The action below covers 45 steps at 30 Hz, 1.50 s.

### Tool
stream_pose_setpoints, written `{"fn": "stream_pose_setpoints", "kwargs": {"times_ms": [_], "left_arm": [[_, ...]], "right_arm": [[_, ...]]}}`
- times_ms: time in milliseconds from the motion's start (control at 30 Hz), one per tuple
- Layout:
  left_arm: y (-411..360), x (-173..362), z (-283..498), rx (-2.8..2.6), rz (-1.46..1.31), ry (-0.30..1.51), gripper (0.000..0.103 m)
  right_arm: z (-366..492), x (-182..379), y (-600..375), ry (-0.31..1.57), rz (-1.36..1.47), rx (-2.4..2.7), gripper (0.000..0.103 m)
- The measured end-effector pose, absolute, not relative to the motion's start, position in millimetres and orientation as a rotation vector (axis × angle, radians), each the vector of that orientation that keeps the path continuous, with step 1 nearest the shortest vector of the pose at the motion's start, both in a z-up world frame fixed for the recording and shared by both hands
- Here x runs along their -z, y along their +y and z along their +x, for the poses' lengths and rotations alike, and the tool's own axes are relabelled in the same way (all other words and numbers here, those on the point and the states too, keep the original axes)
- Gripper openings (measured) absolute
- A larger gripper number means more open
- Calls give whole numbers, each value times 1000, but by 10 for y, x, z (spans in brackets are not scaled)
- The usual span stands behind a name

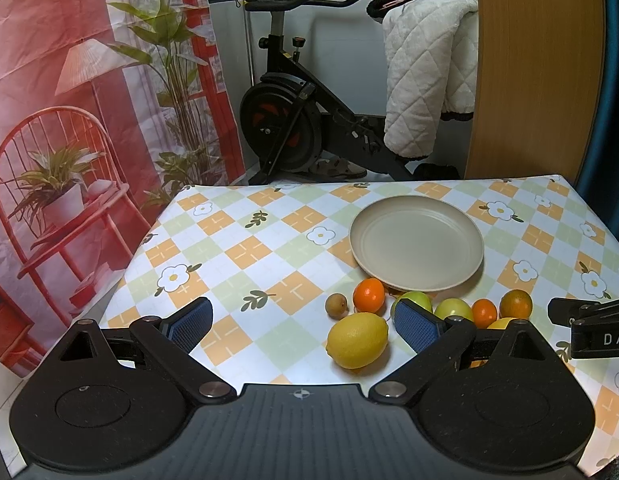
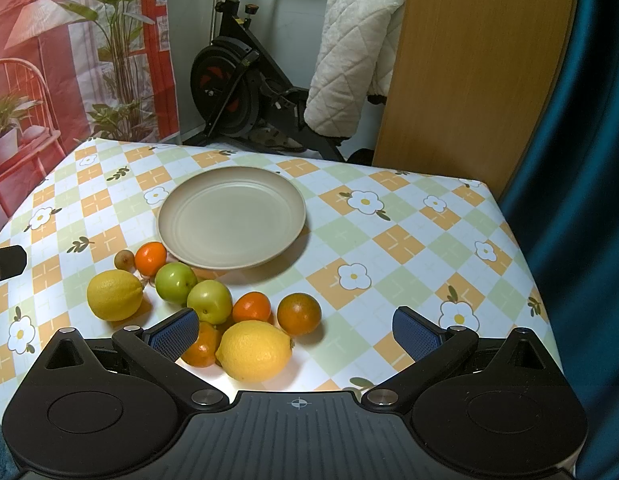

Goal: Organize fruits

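Both the left tongs [image 1: 303, 322] and right tongs [image 2: 295, 332] hang with fingers spread apart, holding nothing. Just beyond, lemons [image 2: 254, 350], oranges [image 2: 299, 313] and green fruits [image 2: 209, 301] cluster on the checked surface [image 2: 389, 240], before a bare plate [image 2: 231, 218].

Beige plate [image 2: 231, 216] at 12 o'clock — tablecloth [image 2: 389, 240] was orange-green-white checks with daisies; yellow lemons [image 2: 255, 350], green apples [image 2: 176, 280].
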<state>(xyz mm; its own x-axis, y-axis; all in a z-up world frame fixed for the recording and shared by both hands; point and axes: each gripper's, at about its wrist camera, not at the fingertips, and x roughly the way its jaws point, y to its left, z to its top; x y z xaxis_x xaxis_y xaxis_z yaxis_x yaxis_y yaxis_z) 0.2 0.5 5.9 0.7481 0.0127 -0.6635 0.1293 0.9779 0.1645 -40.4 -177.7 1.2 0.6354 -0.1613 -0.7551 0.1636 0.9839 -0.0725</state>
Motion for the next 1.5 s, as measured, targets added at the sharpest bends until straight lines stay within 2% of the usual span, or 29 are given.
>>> {"fn": "stream_pose_setpoints", "kwargs": {"times_ms": [1100, 1500], "left_arm": [[13, -92, 14, 83, 163, 711, 99], [118, -160, 132, 37, 178, 636, 99]], "right_arm": [[-408, -23, -1770, 857, 4, 182, 103], [-331, -172, -1791, 781, -48, 180, 103]]}}
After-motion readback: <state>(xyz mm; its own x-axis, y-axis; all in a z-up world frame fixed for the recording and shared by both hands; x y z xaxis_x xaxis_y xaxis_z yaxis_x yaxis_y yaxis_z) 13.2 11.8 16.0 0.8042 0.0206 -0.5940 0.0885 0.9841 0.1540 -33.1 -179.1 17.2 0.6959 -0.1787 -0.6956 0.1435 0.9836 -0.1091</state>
